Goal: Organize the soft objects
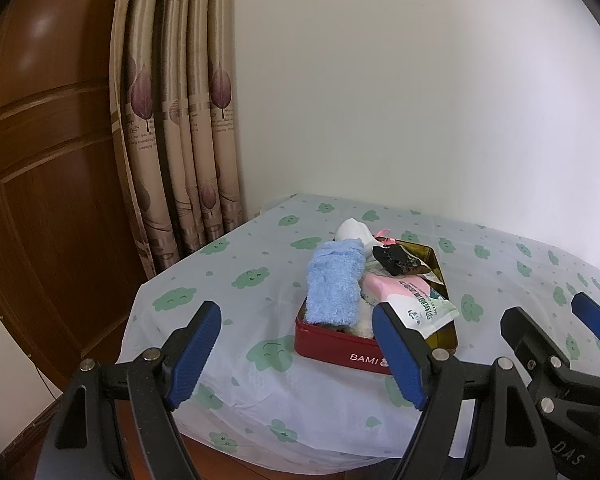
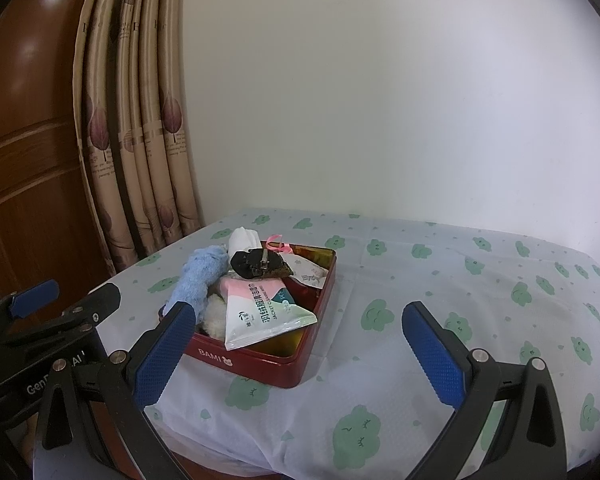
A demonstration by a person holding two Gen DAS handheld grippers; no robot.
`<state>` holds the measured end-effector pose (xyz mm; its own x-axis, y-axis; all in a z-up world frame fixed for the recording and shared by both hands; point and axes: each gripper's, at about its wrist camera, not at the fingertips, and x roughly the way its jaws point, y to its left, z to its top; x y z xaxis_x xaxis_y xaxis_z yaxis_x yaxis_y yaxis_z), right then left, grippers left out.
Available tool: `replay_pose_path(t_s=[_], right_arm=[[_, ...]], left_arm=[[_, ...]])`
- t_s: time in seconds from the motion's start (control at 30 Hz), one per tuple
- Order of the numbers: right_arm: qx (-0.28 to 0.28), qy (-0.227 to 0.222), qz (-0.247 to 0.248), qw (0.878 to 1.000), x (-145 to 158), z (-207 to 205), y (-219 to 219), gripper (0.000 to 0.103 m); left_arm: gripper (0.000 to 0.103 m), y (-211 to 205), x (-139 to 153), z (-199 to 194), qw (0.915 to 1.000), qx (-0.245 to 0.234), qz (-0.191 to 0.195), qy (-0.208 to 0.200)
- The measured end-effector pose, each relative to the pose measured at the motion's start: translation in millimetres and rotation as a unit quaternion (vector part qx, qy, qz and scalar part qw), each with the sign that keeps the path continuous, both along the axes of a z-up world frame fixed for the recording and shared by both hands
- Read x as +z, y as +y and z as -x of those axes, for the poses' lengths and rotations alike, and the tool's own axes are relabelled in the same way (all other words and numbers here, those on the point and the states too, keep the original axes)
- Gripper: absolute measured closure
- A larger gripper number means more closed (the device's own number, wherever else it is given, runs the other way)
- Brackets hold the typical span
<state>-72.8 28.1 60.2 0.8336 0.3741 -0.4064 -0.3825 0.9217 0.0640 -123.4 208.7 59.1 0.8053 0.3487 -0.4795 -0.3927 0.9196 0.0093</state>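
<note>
Nearest the onlooker: both grippers hang short of the table's near edge, tilted slightly down, both with jaws spread wide and nothing between the blue pads. Left gripper (image 1: 296,354); right gripper (image 2: 298,350), side by side.

Next out, on the pale tablecloth with green cloud faces (image 2: 460,280): the shallow red metal tin marked BAMI (image 2: 256,364), heaped with soft items.

- fluffy light-blue sock (image 1: 334,284) — long axis runs away from the grippers, draped along the tin's left side, far end over the rim
- pink-and-white wipes packet (image 2: 260,312) — lies toward the near corner, tilted up on the pile
- black crumpled pouch (image 2: 260,264) on top, white cloth (image 1: 354,230) behind

Judgement: the tin sits ahead of the left gripper's right pad and left of the right gripper's centreline; the left looks nearer the sock, the right nearer the packet.
</note>
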Motion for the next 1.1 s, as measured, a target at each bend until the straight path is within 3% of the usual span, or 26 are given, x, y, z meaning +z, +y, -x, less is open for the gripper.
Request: replay_pose_path(t_s=[0.6, 0.8, 1.1], right_arm=[[0.0, 0.004, 0.0, 1.0, 0.6, -0.9, -0.3, 0.0], [-0.004, 0.004, -0.006, 1.0, 2.3, -0.1, -8.2, 0.0], [-0.039, 0.02, -0.007, 0.999, 1.0, -25.4, -45.9, 0.0]], left_arm=[[0.021, 0.5, 0.7, -4.7, 0.9999, -0.009, 0.004, 0.011], [0.02, 0.1, 0.9, 0.9, 0.9997, -0.009, 0.004, -0.023], [0.02, -4.0, -6.0, -9.6, 0.9996, -0.024, 0.01, 0.011]])
